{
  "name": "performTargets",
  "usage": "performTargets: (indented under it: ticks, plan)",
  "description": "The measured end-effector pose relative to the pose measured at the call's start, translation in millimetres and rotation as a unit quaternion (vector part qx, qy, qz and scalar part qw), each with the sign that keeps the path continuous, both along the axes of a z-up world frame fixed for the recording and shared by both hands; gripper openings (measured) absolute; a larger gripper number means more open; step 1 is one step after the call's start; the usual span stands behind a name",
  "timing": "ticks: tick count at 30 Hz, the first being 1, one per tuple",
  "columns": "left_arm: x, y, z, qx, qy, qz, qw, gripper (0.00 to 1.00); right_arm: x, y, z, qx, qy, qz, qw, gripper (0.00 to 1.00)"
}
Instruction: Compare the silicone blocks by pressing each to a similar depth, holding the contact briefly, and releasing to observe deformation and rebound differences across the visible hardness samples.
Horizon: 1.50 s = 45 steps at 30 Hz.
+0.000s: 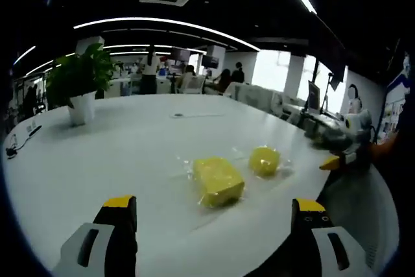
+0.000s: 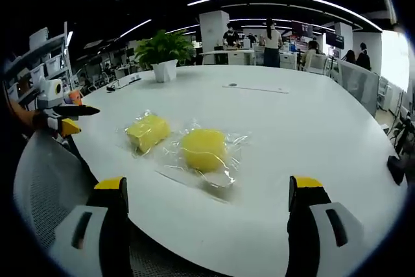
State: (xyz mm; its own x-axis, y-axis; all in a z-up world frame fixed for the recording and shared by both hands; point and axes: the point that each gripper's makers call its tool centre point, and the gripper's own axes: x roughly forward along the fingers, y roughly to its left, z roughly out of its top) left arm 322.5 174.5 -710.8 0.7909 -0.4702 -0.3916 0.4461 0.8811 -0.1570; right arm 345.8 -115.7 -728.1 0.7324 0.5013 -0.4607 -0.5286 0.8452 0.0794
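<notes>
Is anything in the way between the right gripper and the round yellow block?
Nothing visible. The right gripper is open, and just bare white table lies between it and the round yellow block, which sits in clear wrap beside the square yellow block.

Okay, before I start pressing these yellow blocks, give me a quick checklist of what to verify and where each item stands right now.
1. Both samples in view: ok. The square block and the round block lie side by side on the table.
2. Samples bare for contact: not ok. Each sits in clear plastic wrap.
3. Left gripper open: ok, jaws wide apart, nothing between them.
4. Right gripper open: ok, also holding nothing.
5. Gripper lined up over a sample: not ok. Both hover short of the blocks, touching neither.
6. Hardness labels readable: cannot tell, no markings legible.
</notes>
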Motion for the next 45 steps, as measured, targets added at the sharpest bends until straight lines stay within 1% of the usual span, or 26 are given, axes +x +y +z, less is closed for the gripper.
performTargets:
  ticks: [2, 4, 5, 6, 7, 8, 9, 10, 11, 13, 14, 15, 16, 17, 20, 22, 24, 29, 31, 33, 35, 39, 43, 45]
  plan:
    - [-1.3, 0, -1.4, 0.002, 0.001, 0.002, 1.0, 1.0, 1, 0, 3.4, 0.003, -0.008, 0.0, 1.0, 0.97]
    - [-6.1, 0, -8.4, 0.002, 0.01, 0.0, 1.0, 1.0, 0, 7, 5.2, 0.013, -0.011, 0.016, 0.9997, 0.97]
    - [-6.8, 2, -10.6, 0.006, 0.015, 0.002, 0.9999, 1.0, -1, 11, 7.6, 0.007, -0.02, 0.028, 0.9994, 0.97]
    - [-5.7, 3, -8.7, 0.006, 0.011, 0.005, 0.9999, 1.0, -2, 15, 8.6, 0.007, -0.024, 0.037, 0.999, 0.97]
    - [-4.3, 5, -4.8, 0.003, 0.002, 0.009, 1.0, 1.0, -4, 17, 8.4, 0.008, -0.021, 0.041, 0.9989, 0.97]
    - [-4.5, 5, -4.5, 0.001, 0.002, 0.01, 1.0, 1.0, -4, 16, 8.0, 0.008, -0.02, 0.04, 0.999, 0.97]
    - [-4.7, 5, -5.4, 0.001, 0.004, 0.01, 0.9999, 1.0, -4, 15, 5.2, 0.009, -0.009, 0.036, 0.9993, 0.97]
    - [-5.5, 5, -6.7, 0.005, 0.009, 0.012, 0.9999, 1.0, -4, 11, 1.2, 0.015, 0.008, 0.022, 0.9996, 0.97]
    - [-5.4, 6, -7.0, 0.011, 0.008, 0.014, 0.9998, 1.0, -2, 8, 0.3, 0.018, 0.01, 0.015, 0.9997, 0.97]
    - [-3.5, 5, -3.3, 0.0, -0.002, 0.012, 0.9999, 1.0, -2, 4, -1.5, 0.02, 0.016, 0.006, 0.9997, 0.97]
    - [-4.5, 3, -4.2, -0.011, 0.004, 0.007, 0.9999, 1.0, -2, 5, -1.4, 0.023, 0.017, 0.007, 0.9996, 0.97]
    - [-4.8, 2, -6.4, -0.011, 0.009, 0.005, 0.9999, 1.0, -3, 5, -2.7, 0.022, 0.019, 0.009, 0.9995, 0.97]
    - [-5.3, 2, -9.8, -0.008, 0.017, 0.002, 0.9998, 1.0, -4, 3, -4.9, 0.011, 0.02, 0.012, 0.9997, 0.97]
    - [-5.1, 2, -9.7, -0.009, 0.018, 0.002, 0.9998, 1.0, -4, 4, -6.2, 0.001, 0.018, 0.016, 0.9997, 0.97]
    - [-5.6, 1, -9.5, -0.006, 0.017, -0.001, 0.9998, 1.0, -5, 5, -5.2, -0.001, 0.014, 0.02, 0.9997, 0.97]
    - [-7.2, 0, -13.7, -0.003, 0.031, -0.003, 0.9995, 1.0, -6, 6, -8.3, 0.004, 0.024, 0.023, 0.9994, 0.97]
    - [-7.4, -1, -14.3, -0.005, 0.032, -0.004, 0.9995, 1.0, -7, 6, -12.6, 0.002, 0.035, 0.024, 0.9991, 0.97]
    - [-7.8, 1, -15.8, -0.003, 0.035, 0.0, 0.9994, 1.0, -8, 10, -9.7, 0.003, 0.028, 0.033, 0.9991, 0.97]
    - [-8.0, 2, -16.2, -0.011, 0.038, 0.003, 0.9992, 1.0, -8, 10, -9.2, 0.004, 0.027, 0.033, 0.9991, 0.97]
    - [-7.7, 4, -18.0, -0.009, 0.041, 0.007, 0.9991, 1.0, -7, 9, -9.0, 0.004, 0.025, 0.031, 0.9992, 0.97]
    - [-7.0, 2, -17.5, -0.011, 0.04, 0.005, 0.9991, 1.0, -8, 9, -10.2, 0.004, 0.03, 0.03, 0.9991, 0.97]
    - [-8.6, -2, -20.5, -0.01, 0.049, -0.006, 0.9987, 1.0, -8, 9, -15.5, 0.001, 0.042, 0.031, 0.9987, 0.97]
    - [-8.6, -5, -21.1, -0.011, 0.05, -0.015, 0.9986, 1.0, -7, 8, -13.3, 0.004, 0.038, 0.027, 0.9989, 0.97]
    - [-8.3, -3, -21.6, -0.011, 0.051, -0.012, 0.9986, 1.0, -7, 8, -13.9, 0.003, 0.039, 0.028, 0.9989, 0.97]
